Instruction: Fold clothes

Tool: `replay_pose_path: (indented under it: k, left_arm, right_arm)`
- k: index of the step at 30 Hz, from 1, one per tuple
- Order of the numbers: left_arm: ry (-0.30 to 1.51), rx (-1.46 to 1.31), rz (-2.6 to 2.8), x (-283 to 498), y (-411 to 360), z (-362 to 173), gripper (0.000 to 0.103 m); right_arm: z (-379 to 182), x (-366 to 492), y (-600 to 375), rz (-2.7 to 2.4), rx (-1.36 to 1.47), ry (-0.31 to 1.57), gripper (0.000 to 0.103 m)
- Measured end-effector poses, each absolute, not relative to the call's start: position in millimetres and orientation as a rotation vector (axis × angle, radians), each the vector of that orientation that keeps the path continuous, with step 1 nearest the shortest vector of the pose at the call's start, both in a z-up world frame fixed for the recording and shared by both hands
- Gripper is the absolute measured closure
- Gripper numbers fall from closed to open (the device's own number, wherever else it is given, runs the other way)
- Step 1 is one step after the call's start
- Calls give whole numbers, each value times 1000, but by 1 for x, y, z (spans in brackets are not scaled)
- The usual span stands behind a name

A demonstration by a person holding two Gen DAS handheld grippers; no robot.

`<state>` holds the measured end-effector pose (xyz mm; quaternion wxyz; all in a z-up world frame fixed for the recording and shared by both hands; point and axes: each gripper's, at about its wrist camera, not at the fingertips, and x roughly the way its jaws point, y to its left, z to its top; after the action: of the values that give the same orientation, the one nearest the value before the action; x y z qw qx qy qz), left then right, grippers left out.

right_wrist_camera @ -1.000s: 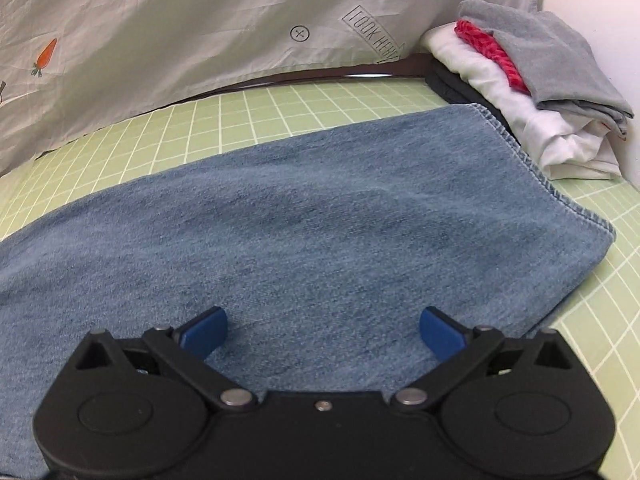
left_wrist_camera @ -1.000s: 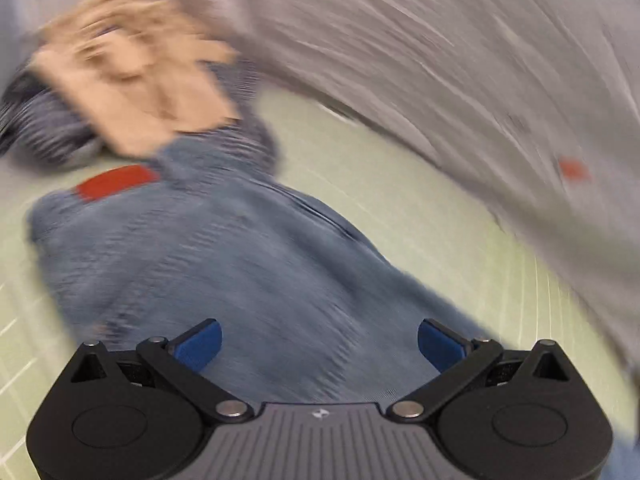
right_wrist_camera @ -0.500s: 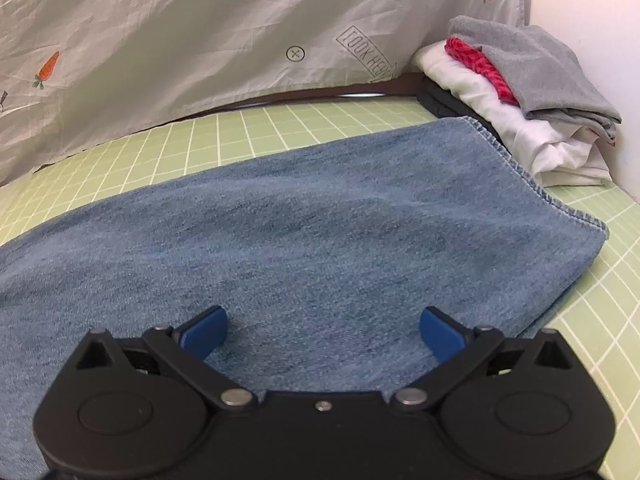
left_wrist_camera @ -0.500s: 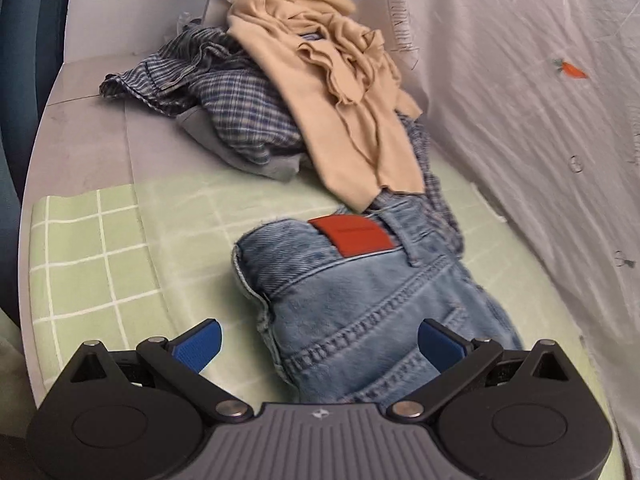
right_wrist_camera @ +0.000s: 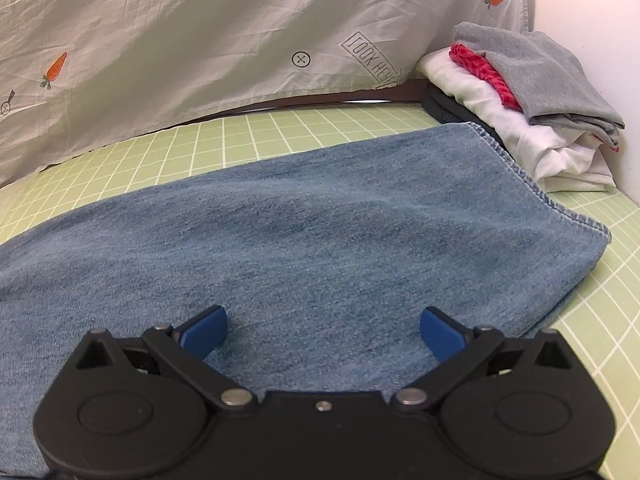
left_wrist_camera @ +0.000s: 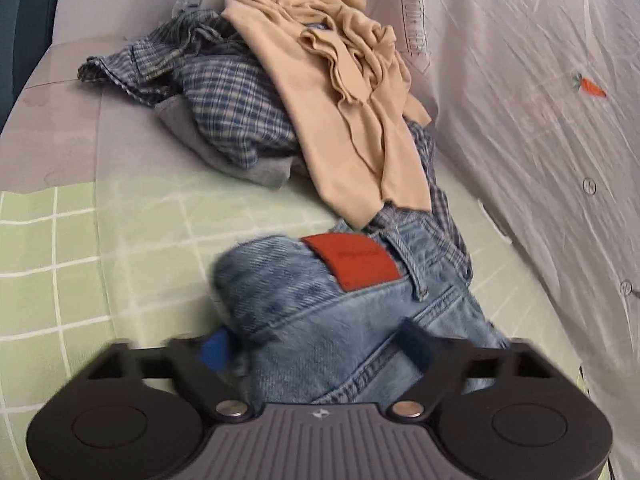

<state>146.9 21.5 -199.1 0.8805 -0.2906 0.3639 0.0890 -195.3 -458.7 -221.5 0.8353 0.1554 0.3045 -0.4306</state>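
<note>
- Beyond the waist of the jeans [left_wrist_camera: 360, 320] lay a loose heap: a crumpled beige top [left_wrist_camera: 352, 112] draped over a blue checked shirt [left_wrist_camera: 224, 96], its lower edge reaching the waistband just behind the red patch [left_wrist_camera: 352, 260].
- A folded stack [right_wrist_camera: 528, 120] sat at the far right, close beside the leg hem of the jeans [right_wrist_camera: 280, 240]: grey knit on top, a red ribbed piece, white cloth, something dark underneath.
- A creased pale sheet [right_wrist_camera: 200, 40] printed with small carrots hung along the far side as a backdrop.
- The jeans were mid-blue denim with stitched seams and a belt loop; the leg lay flat and smooth, its hem edged with heavy thread.
- They rested on a light green mat [right_wrist_camera: 280, 132] ruled in white squares; bare grey tabletop [left_wrist_camera: 60, 120] showed past the mat's left end.
- The left gripper [left_wrist_camera: 316, 346] sat at the waistband, denim bunched between its blue pads; that view was blurred, so whether it gripped could not be told.
- The right gripper [right_wrist_camera: 322, 332] was spread wide over the leg, grasping nothing.
</note>
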Motion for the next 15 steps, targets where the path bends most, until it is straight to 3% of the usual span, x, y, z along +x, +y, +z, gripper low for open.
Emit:
replay_pose_path:
  k: [2,15]
  left_arm:
    - [732,-597,140,146,20,-190,75]
    - [634,-341,-330,118,-97,-102,78]
  right_arm:
    - [-222,-196,-458,-913,327,640,0]
    - [-223,-199,-457,-908,320,616,0]
